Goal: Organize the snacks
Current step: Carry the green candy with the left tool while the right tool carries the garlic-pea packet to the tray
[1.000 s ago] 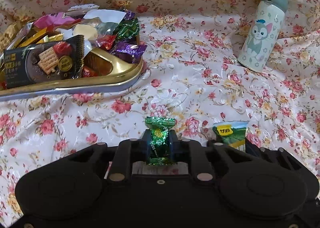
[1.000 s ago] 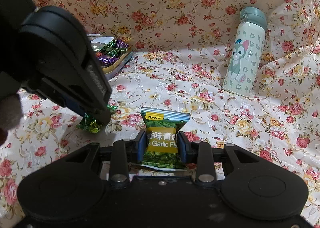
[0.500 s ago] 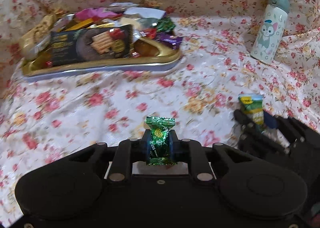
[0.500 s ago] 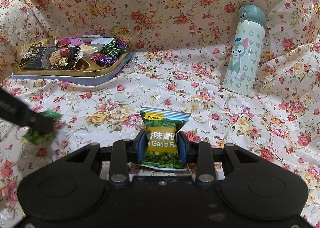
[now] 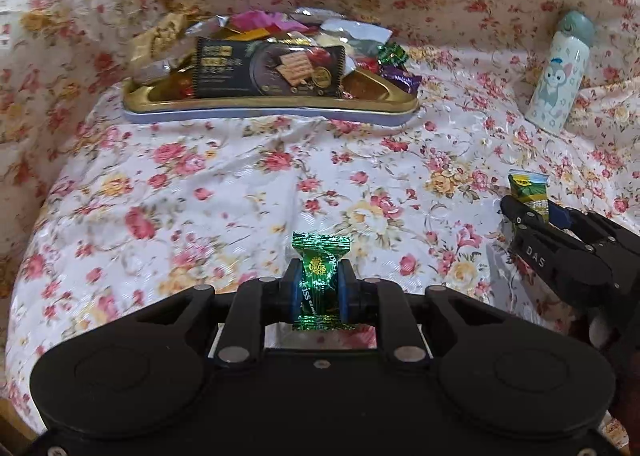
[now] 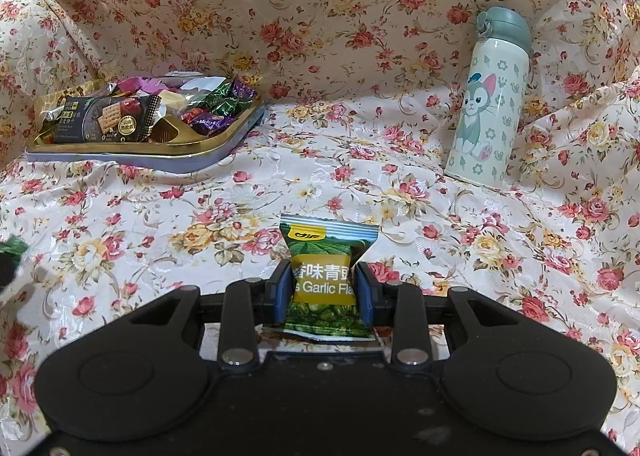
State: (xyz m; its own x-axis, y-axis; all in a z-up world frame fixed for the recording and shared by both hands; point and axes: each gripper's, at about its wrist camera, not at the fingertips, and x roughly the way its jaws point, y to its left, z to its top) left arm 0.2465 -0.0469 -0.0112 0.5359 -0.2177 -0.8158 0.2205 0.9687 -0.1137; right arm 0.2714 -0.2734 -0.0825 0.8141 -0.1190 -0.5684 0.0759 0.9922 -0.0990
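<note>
My left gripper (image 5: 319, 288) is shut on a shiny green candy (image 5: 319, 272) and holds it above the floral cloth, well in front of the gold snack tray (image 5: 256, 106). The tray is heaped with wrapped snacks, with a dark cracker packet (image 5: 268, 70) on top. My right gripper (image 6: 323, 290) is shut on a green and yellow garlic pea packet (image 6: 325, 268). In the right wrist view the tray (image 6: 132, 148) lies at the far left. The right gripper also shows in the left wrist view (image 5: 532, 212) at the right edge.
A pale bottle with a cartoon cat (image 6: 488, 100) stands upright at the back right; it also shows in the left wrist view (image 5: 560, 72). The floral cloth (image 5: 240, 184) covers the surface and rises as a backdrop behind the tray.
My left gripper has pulled back and to the left with the green candy, so the tray now sits farther off and centred. The right gripper has stayed put with the pea packet.
</note>
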